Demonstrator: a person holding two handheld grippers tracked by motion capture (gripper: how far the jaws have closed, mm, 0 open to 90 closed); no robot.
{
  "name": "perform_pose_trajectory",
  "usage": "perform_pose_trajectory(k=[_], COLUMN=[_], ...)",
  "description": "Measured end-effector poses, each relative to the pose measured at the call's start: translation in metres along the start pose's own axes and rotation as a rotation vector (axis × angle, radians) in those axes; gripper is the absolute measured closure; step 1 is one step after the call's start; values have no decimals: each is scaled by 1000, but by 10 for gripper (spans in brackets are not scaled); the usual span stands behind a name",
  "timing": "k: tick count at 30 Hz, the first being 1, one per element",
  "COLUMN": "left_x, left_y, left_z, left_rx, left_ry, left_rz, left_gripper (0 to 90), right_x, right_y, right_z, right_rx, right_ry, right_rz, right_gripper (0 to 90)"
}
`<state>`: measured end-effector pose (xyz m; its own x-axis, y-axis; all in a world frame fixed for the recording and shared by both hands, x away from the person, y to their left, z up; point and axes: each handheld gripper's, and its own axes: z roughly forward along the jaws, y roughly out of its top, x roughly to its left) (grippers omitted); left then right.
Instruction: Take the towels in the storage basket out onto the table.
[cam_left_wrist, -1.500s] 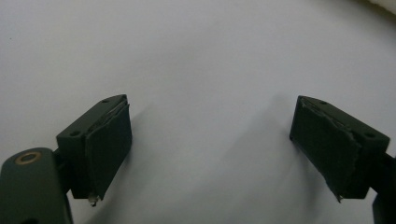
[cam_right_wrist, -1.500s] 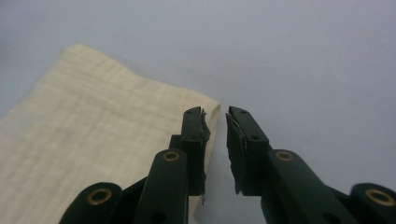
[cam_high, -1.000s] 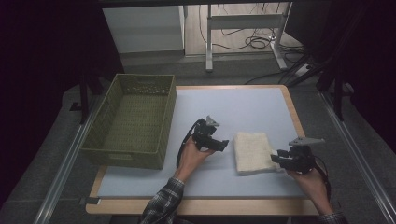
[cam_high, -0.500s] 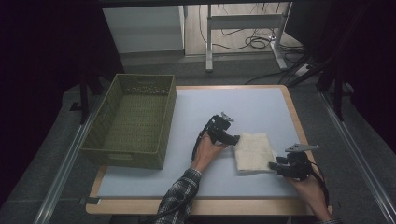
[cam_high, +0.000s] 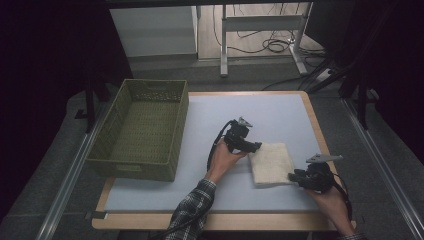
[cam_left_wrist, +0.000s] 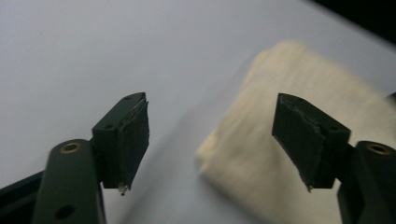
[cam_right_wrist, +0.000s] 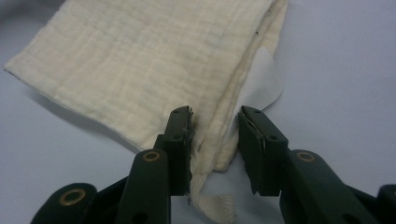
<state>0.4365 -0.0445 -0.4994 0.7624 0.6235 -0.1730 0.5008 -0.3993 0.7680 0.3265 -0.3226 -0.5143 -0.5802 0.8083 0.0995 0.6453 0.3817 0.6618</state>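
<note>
2 claws: left apart, right closing on cloth; basket well aside.

No legible text, label, brand, number or sign appears on any surface in these views.

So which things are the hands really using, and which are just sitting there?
Being used:
- folded cream cloth
- right gripper, jaws closing around the cloth's near corner
- left gripper, jaws wide open at the cloth's far corner, though they have just been closing

Just sitting there:
- green woven basket, apart on the left
- table
</note>
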Motion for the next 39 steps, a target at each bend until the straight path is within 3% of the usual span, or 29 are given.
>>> perform_pose_trajectory(k=[1, 2, 3, 4, 5, 6, 7, 8, 14, 20, 23, 24, 25, 26, 27, 29, 32, 39], left_x=[0, -5, -5, -6, -6, 0, 0, 7, 11, 8, 4, 1, 1, 2, 3, 3, 4, 5], left_y=[0, 1, 1, -4, -4, -15, -15, -20, -22, -28, -27, -28, -28, -28, -28, -29, -28, -14], left_z=[0, 9, 9, 20, 20, 27, 27, 25, 14, 17, 16, 14, 14, 14, 14, 14, 12, -13], left_rx=[0, 51, 51, 118, 118, 124, 124, 94, 95, 93, 99, 103, 103, 104, 108, 101, 96, 48], left_ry=[0, 40, 40, 113, 113, 126, 126, 87, 75, 96, 93, 63, 63, 10, -15, -29, -33, 25], left_rz=[0, 48, 48, 91, 91, 84, 84, 31, 30, 34, 29, 23, 23, 5, 2, -6, 16, 86], left_gripper=[233, 237, 236, 237, 244, 236, 244, 244, 266, 325, 468, 535, 593, 675, 767, 832, 843, 840], right_x=[0, 0, 0, 0, 0, 0, 0, 0, 2, 4, 5, 5, 5, 5, 4, 3, 0, 4], right_y=[0, 0, 0, -1, -2, -2, -2, -3, -2, -1, 0, 0, 0, -1, 0, 0, 2, 16], right_z=[0, 0, 0, 0, 0, 0, 0, 0, 0, 1, 1, 1, 1, 1, 1, 1, 1, -7], right_rx=[0, -3, -3, -6, -12, -15, -15, -19, -14, -10, 2, 0, 0, -1, -1, 3, 13, -19], right_ry=[0, -3, -3, -2, -3, -3, -3, -1, -10, -24, -21, 25, 25, 32, 38, 48, 66, 87], right_rz=[0, -6, -6, -2, -7, -7, -7, -1, -3, -7, -6, 8, 8, 15, 24, 35, 53, 31], right_gripper=[645, 645, 645, 644, 644, 644, 644, 643, 629, 640, 715, 803, 803, 820, 824, 827, 830, 830])
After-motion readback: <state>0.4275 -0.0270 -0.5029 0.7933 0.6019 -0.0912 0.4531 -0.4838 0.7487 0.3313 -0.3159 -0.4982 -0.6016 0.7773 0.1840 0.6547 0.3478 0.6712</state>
